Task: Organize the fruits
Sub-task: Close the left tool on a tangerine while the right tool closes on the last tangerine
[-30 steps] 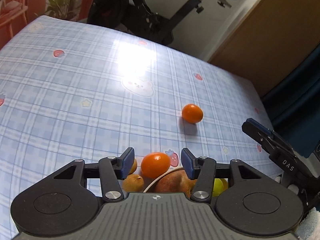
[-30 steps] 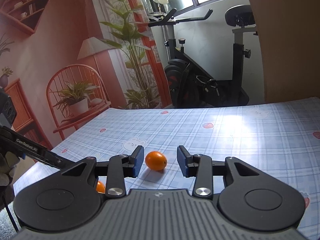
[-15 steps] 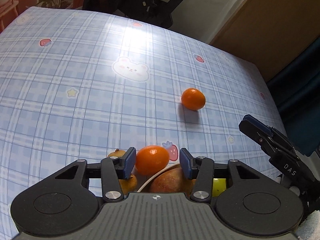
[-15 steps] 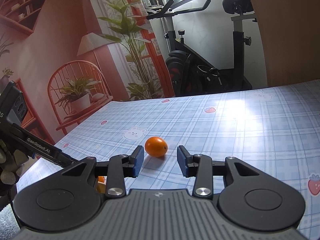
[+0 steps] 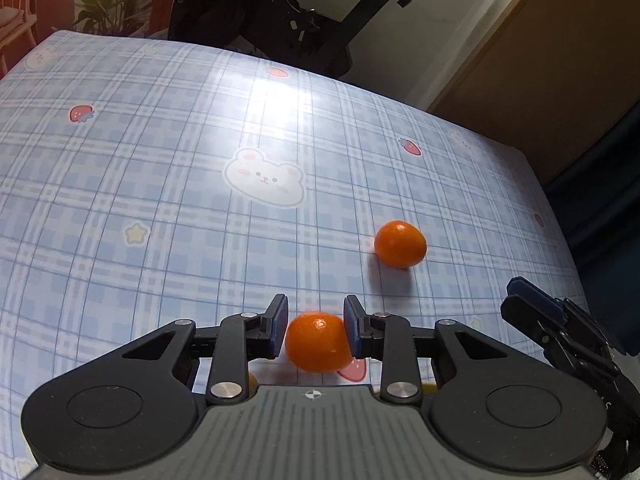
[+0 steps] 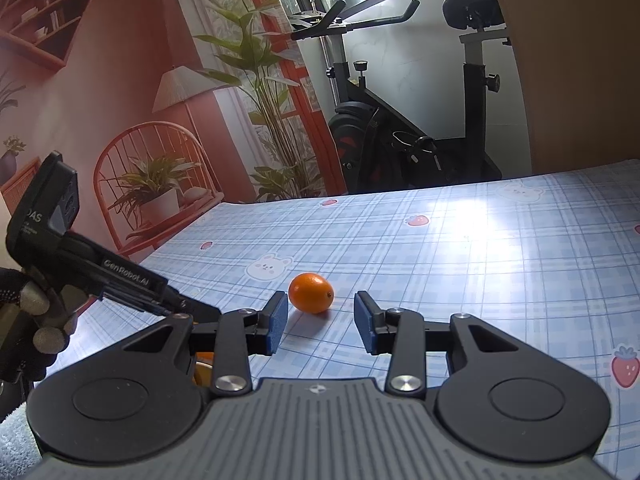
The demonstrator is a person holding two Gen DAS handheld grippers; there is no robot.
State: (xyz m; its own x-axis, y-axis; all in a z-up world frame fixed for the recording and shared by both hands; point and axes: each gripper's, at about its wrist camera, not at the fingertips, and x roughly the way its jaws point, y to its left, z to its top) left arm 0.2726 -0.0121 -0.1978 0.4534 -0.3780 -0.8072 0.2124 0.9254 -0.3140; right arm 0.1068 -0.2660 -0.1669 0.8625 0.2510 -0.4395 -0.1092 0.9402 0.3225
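My left gripper (image 5: pixel 316 330) is shut on a small orange mandarin (image 5: pixel 318 342) and holds it above the blue plaid tablecloth (image 5: pixel 160 208). A second mandarin (image 5: pixel 400 244) lies on the cloth ahead and to the right; it also shows in the right wrist view (image 6: pixel 311 293). My right gripper (image 6: pixel 322 326) is open and empty, its blue pads a little short of that mandarin, which sits toward the left pad. The right gripper shows at the right edge of the left wrist view (image 5: pixel 560 332). The left gripper shows at the left of the right wrist view (image 6: pixel 120 280).
A sliver of orange fruit (image 6: pixel 204 364) shows under my right gripper's left finger; the rest of the fruit pile is hidden. An exercise bike (image 6: pixel 400 136) stands beyond the table's far edge. A wooden panel (image 5: pixel 540 80) rises at the back right.
My left gripper has closed on the mandarin and lifted it off the fruit pile, which has dropped out of view. My right gripper has edged closer to the loose mandarin.
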